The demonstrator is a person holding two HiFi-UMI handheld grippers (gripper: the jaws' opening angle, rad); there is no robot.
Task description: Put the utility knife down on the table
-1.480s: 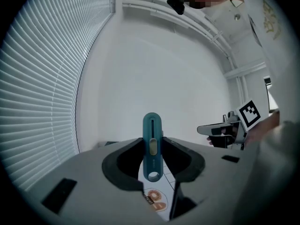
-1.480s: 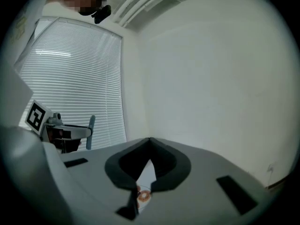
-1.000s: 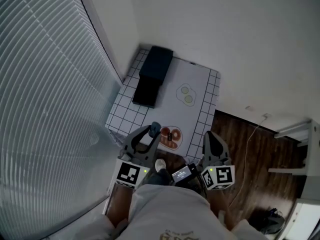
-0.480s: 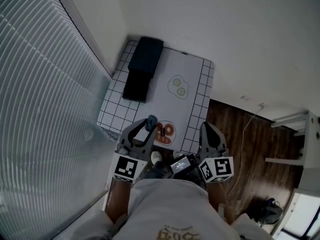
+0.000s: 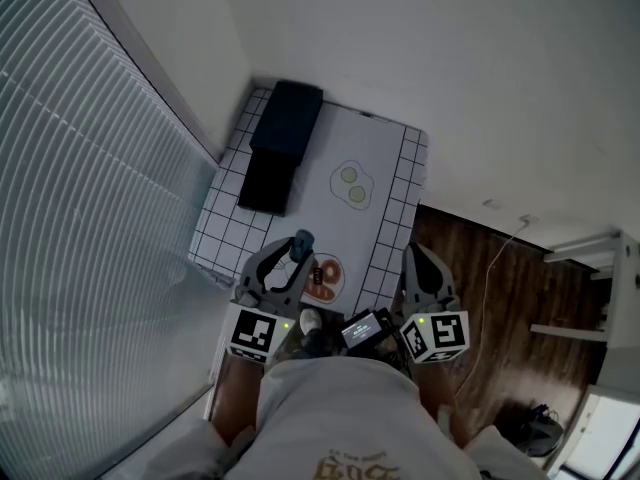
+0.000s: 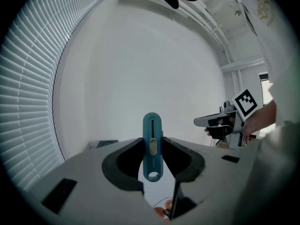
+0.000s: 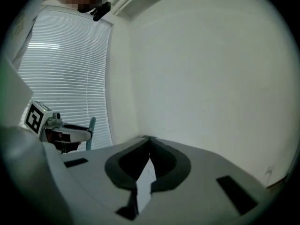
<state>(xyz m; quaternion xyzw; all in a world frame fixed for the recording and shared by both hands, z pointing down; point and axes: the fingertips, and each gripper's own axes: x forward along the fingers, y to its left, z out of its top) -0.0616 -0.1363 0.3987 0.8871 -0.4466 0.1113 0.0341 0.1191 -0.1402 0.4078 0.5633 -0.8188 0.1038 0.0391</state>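
Note:
A blue utility knife (image 6: 152,146) stands upright between the jaws of my left gripper (image 6: 152,140), which is shut on it. In the head view that gripper (image 5: 292,255) hovers over the near edge of the grid-patterned table (image 5: 399,200), the knife (image 5: 303,240) sticking up from its tips. My right gripper (image 5: 416,255) is level with it, off the table's right corner above the floor. Its jaws (image 7: 149,138) meet at the tips with nothing between them. The left gripper and knife (image 7: 90,131) also show at the left of the right gripper view.
On the table lie a black case (image 5: 287,118) with a flat black piece (image 5: 265,183) in front, a mat with an egg drawing (image 5: 350,184), and a small plate with orange food (image 5: 322,277) under the left gripper. Window blinds (image 5: 90,218) run along the left; a wooden floor with a cable (image 5: 500,278) lies to the right.
Both grippers have moved forward towards the table's near edge, and the left one now hangs over the small plate. The knife stays gripped and upright.

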